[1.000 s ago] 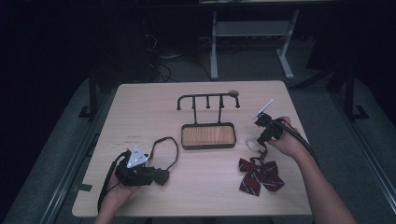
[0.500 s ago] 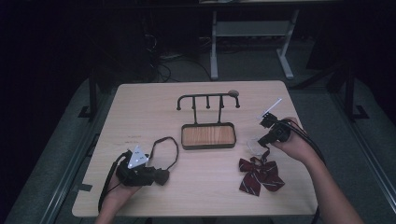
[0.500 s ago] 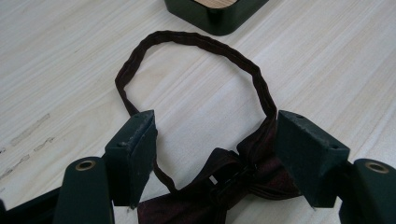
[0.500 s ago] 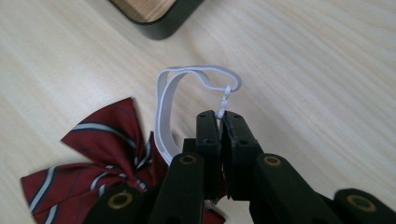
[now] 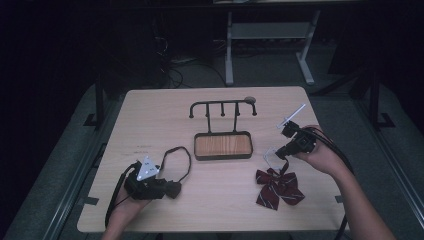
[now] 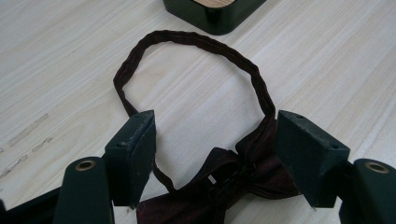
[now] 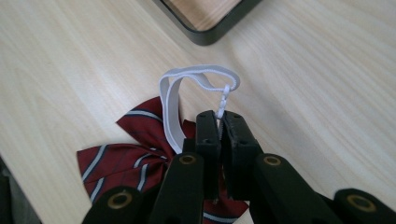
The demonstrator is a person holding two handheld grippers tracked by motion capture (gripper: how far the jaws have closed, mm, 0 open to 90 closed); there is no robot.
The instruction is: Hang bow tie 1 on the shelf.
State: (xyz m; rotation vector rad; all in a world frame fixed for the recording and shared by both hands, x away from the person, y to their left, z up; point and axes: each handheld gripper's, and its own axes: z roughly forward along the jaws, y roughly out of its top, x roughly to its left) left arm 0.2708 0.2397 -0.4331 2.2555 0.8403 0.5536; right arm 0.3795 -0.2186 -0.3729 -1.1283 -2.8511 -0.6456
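Item: striped red bow tie, beside the tray; my right gripper is pinching its white elastic band.

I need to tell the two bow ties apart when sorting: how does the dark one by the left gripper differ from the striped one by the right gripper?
The dark bow tie is plain maroon with a dark neck band; the striped bow tie is red with pale stripes and a white elastic band. The dark one lies between the open left gripper, ungripped; the striped one's band is pinched in the shut right gripper. Both rest on the table near the stand's tray.
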